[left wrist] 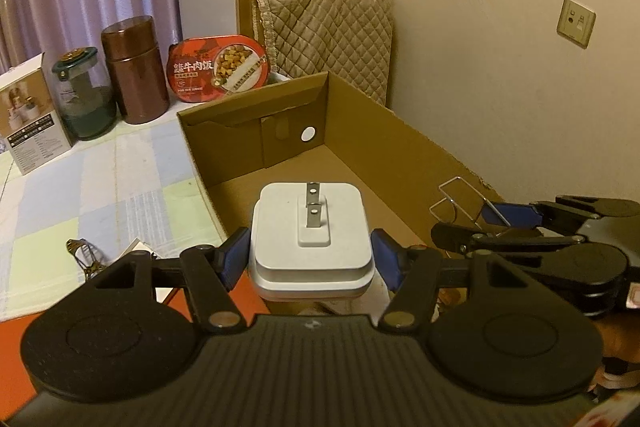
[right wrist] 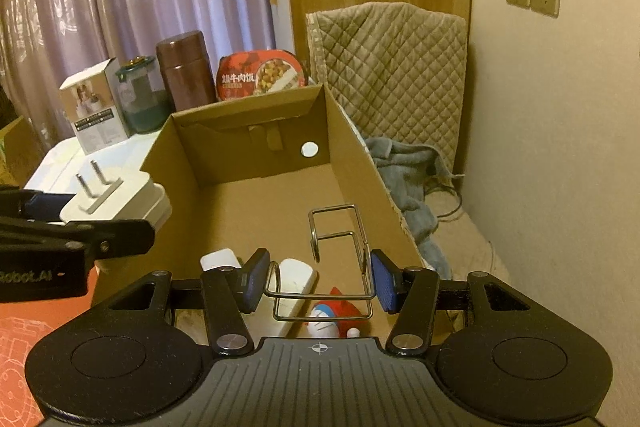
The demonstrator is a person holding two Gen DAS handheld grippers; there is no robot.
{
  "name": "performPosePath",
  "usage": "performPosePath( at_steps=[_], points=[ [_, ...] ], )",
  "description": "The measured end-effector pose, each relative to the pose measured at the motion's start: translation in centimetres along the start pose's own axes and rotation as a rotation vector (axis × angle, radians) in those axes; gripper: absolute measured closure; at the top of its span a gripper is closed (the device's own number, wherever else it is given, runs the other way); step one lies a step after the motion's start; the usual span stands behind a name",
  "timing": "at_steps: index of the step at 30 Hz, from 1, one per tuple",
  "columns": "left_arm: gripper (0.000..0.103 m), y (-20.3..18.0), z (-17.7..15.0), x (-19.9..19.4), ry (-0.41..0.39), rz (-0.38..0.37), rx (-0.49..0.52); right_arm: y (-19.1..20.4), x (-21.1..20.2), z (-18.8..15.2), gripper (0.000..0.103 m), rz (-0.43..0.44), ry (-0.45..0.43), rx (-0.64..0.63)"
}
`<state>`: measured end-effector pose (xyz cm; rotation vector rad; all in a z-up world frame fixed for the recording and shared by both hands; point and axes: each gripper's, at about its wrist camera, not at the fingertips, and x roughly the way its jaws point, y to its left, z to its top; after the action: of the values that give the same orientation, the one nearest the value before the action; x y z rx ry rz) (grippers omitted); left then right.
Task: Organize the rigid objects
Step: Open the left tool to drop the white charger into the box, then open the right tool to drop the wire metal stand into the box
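Observation:
My left gripper (left wrist: 310, 259) is shut on a white square plug adapter (left wrist: 310, 227), its two metal prongs facing up, held over the near left rim of an open cardboard box (left wrist: 360, 115). My right gripper (right wrist: 318, 281) is shut on a bent wire rack (right wrist: 340, 223), both blue pads against its sides, low inside the same box (right wrist: 240, 115). Under the rack, on the box floor, lie a white oblong object (right wrist: 296, 275) and a red-and-white object (right wrist: 332, 315). The adapter (right wrist: 120, 199) also shows at the left of the right wrist view.
Behind the box stand a red meal bowl (left wrist: 218, 67), a brown canister (left wrist: 134, 67), a green-lidded glass jar (left wrist: 82, 95) and a white carton (left wrist: 28, 119). A quilted cloth (left wrist: 332, 27) hangs at the back, grey fabric (right wrist: 408, 179) lies right of the box, and a wall is close on the right.

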<state>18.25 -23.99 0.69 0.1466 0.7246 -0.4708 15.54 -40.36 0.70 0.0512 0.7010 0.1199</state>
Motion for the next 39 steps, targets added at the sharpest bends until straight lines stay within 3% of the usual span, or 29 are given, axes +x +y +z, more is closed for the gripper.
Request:
performPosePath(
  at_steps=[19,21,39],
  points=[
    [0.042,-0.2,0.4,2.7,0.032,-0.017,0.009,-1.0,0.8,-0.3,0.052,-0.004,0.018,0.017],
    [0.033,0.0,0.5,2.7,0.025,-0.010,0.006,-1.1,0.7,-0.3,0.052,-0.005,0.018,0.020],
    [0.033,4.3,-0.8,-1.5,-0.021,0.059,-0.131,-0.7,0.3,-0.1,0.052,0.032,0.010,0.050]
  ],
)
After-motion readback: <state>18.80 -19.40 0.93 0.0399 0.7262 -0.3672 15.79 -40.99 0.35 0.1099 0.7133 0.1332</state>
